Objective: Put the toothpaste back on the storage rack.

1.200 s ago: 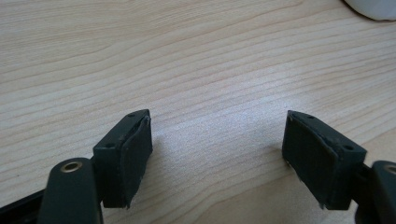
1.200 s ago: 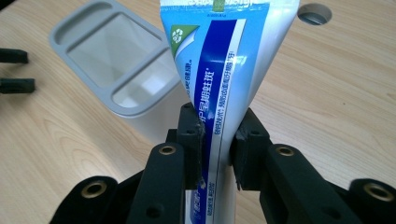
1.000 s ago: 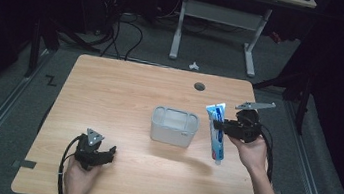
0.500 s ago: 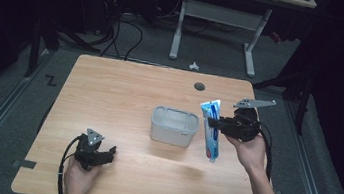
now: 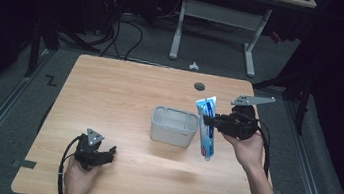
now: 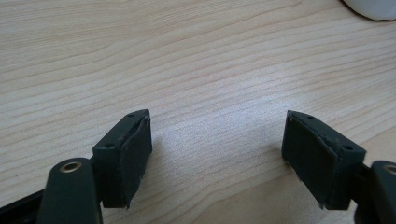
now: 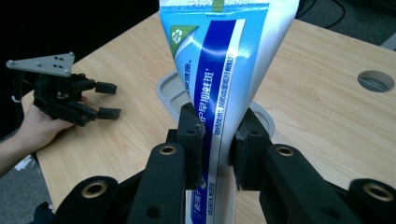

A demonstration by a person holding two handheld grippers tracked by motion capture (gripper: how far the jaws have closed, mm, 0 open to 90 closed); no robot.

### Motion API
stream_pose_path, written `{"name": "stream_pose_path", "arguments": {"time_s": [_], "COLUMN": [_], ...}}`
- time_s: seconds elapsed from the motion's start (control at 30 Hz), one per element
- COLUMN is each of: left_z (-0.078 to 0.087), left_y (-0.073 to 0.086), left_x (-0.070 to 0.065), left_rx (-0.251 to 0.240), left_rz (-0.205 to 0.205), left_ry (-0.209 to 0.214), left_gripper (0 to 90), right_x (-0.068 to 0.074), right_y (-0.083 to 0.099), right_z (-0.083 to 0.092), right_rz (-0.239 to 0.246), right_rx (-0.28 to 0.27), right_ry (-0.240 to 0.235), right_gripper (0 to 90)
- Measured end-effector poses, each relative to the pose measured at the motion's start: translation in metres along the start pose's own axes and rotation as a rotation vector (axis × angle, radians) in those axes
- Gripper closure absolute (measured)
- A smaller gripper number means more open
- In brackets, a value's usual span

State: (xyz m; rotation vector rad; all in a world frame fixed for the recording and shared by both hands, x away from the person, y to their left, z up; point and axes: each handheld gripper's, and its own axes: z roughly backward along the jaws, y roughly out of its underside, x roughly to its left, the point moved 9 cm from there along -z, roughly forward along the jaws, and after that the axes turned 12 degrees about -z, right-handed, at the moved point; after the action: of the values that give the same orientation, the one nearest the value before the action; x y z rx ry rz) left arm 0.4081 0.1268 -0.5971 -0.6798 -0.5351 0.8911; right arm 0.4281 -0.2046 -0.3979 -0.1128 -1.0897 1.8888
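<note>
Above the wooden table (image 5: 124, 96), right gripper (image 7: 217, 135) fingers clamp the toothpaste tube (image 7: 224, 70); left gripper (image 6: 217, 144) fingers apart.

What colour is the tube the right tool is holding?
White and silver tube with a blue stripe and green recycling mark; clearest in the right gripper view.

Light wood-grain counter (image 5: 110, 94) with a round cable hole (image 5: 199, 86) (far edge), grey carpeted floor (image 5: 215, 62), white-legged desk frame (image 5: 218, 20) behind, black cables (image 5: 123, 30) trailing on floor, surroundings dark, unlit.

Right hand-held gripper (image 5: 208, 120) carried toothpaste tube (image 5: 206, 127) leftward, now just beside grey container (image 5: 172, 126).
</note>
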Motion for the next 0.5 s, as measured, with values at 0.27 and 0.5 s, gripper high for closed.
{"name": "stream_pose_path", "arguments": {"time_s": [0.27, 0.5], "left_z": [0.0, 0.0], "left_y": [0.0, 0.0], "left_x": [0.0, 0.0], "left_rx": [0.0, 0.0], "left_rz": [0.0, 0.0], "left_ry": [0.0, 0.001], "left_gripper": [24.9, 24.9], "right_x": [0.011, 0.017], "right_y": [-0.009, -0.018], "right_z": [0.0, 0.0], "right_rz": [0.01, 0.018], "right_rx": [-0.015, -0.027], "right_ry": [-0.029, -0.045], "right_gripper": [75.8, 75.9]}}
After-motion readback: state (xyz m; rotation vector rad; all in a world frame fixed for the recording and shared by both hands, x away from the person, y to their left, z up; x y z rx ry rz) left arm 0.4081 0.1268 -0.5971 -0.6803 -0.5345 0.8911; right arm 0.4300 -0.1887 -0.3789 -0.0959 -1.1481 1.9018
